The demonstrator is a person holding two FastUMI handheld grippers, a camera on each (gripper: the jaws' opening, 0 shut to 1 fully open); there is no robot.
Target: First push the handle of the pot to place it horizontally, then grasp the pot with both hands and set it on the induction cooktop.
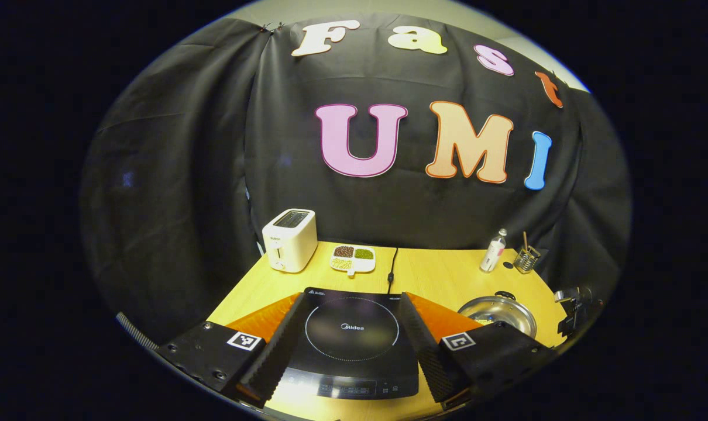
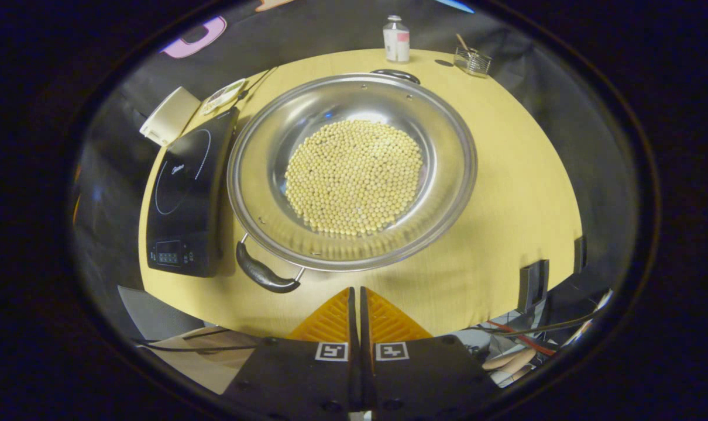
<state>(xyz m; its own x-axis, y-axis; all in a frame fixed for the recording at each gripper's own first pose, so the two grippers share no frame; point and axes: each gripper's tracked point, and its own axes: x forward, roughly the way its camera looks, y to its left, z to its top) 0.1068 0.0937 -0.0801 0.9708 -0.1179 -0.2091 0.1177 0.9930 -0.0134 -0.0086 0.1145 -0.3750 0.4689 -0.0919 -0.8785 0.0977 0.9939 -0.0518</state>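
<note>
Left gripper (image 1: pixel 354 345): fingers spread wide, nothing between them but air, hanging above the near edge of the induction cooktop (image 1: pixel 354 345), which lies straight ahead and framed by the two fingers. Beyond it, a black cord (image 1: pixel 391 266) running toward the back of the wooden table (image 1: pixel 442 275). Ahead and to the left, a white toaster (image 1: pixel 289 240); just right of that, a divided dish of beans (image 1: pixel 353 258). Off to the right of the right finger, the pot (image 1: pixel 497 313), seen low and partly cut off by that finger, contents hard to make out from here. Farther back on that side, a small bottle (image 1: pixel 494 251) and a wire holder (image 1: pixel 526 257). At the far right edge of the table, the other gripper as a dark shape (too small to read its fingers).

Right gripper (image 2: pixel 360 295): fingers pressed together, tips just short of the near rim of the pot (image 2: pixel 354 169), gripping nothing. Seen from above in this view, so plainly a wide steel pot with a layer of pale yellow beans (image 2: pixel 354 175) in the bottom. Near handle (image 2: pixel 263 272) ahead and slightly left of the fingertips, pointing diagonally toward the table's front edge; far handle (image 2: pixel 396 74) on the opposite rim. Cooktop (image 2: pixel 184 199) to the left of the pot, just beside it, pot not yet on it. Toaster (image 2: pixel 167 117) and dish (image 2: pixel 224 95) beyond the cooktop; bottle (image 2: pixel 396 38) and wire holder (image 2: pixel 473 60) past the pot's far side.
</note>
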